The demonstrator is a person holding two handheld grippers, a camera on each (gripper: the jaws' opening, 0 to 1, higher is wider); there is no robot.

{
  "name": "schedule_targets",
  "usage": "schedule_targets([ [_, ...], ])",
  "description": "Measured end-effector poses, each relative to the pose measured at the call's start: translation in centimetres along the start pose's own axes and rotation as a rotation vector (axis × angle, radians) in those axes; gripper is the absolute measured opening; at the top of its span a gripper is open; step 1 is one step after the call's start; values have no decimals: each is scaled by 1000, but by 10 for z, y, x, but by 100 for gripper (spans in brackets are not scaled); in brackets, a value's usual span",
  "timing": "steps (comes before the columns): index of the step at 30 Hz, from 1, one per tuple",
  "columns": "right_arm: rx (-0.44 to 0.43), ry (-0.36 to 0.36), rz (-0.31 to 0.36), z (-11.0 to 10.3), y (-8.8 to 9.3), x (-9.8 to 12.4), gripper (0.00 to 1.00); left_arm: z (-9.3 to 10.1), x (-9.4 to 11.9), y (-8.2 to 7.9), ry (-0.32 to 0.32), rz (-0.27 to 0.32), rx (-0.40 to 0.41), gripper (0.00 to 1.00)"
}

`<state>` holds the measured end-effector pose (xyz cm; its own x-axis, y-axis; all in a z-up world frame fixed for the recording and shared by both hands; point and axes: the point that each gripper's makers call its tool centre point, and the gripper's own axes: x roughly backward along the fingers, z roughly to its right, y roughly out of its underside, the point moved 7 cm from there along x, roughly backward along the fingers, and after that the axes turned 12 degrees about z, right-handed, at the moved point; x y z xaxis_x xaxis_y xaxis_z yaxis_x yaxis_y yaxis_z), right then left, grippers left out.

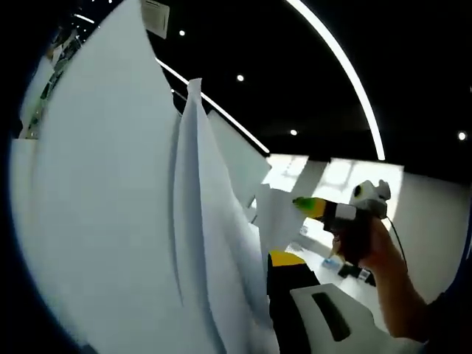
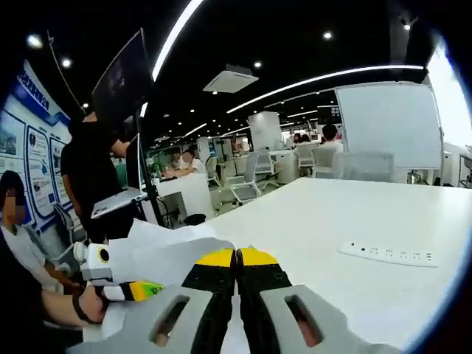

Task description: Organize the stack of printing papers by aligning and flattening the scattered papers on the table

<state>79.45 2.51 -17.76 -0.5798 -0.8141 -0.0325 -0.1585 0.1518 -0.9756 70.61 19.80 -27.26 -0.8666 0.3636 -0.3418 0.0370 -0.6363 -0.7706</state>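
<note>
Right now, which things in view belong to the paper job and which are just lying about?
Job:
papers, held up off the table
left gripper
right gripper, jaws together
white table

Lying about:
power strip on the table
office chairs
whiteboard
laptop on a stand

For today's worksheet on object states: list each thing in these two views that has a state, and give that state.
Papers: lifted, upright, curling, sheets fanned apart, not aligned.
Left gripper: holding the papers' edge; whether its fingers are shut is unclear.
Right gripper: fingers closed together, sheet edge at their tips.
Table: mostly bare, a white power strip lying flat.
</note>
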Motion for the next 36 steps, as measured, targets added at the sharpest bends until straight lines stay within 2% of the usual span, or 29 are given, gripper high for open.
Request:
schedule_targets([
  [9,-288,-95,83,-8,4,-11,0,0,0,1,1,-2,-6,16],
  [12,-323,-100,96,-7,4,-15,0,0,-1,1,1,-2,-8,16],
  [19,-482,-113,152,-9,2,-25,0,0,-1,1,3,-2,-12,17],
  [23,-506,-104,146,-12,7,-30,0,0,-1,0,3,-1,-17,19],
  [36,-481,-90,116,-29,19,-42,0,0,0,-1,7,14,-10,23],
])
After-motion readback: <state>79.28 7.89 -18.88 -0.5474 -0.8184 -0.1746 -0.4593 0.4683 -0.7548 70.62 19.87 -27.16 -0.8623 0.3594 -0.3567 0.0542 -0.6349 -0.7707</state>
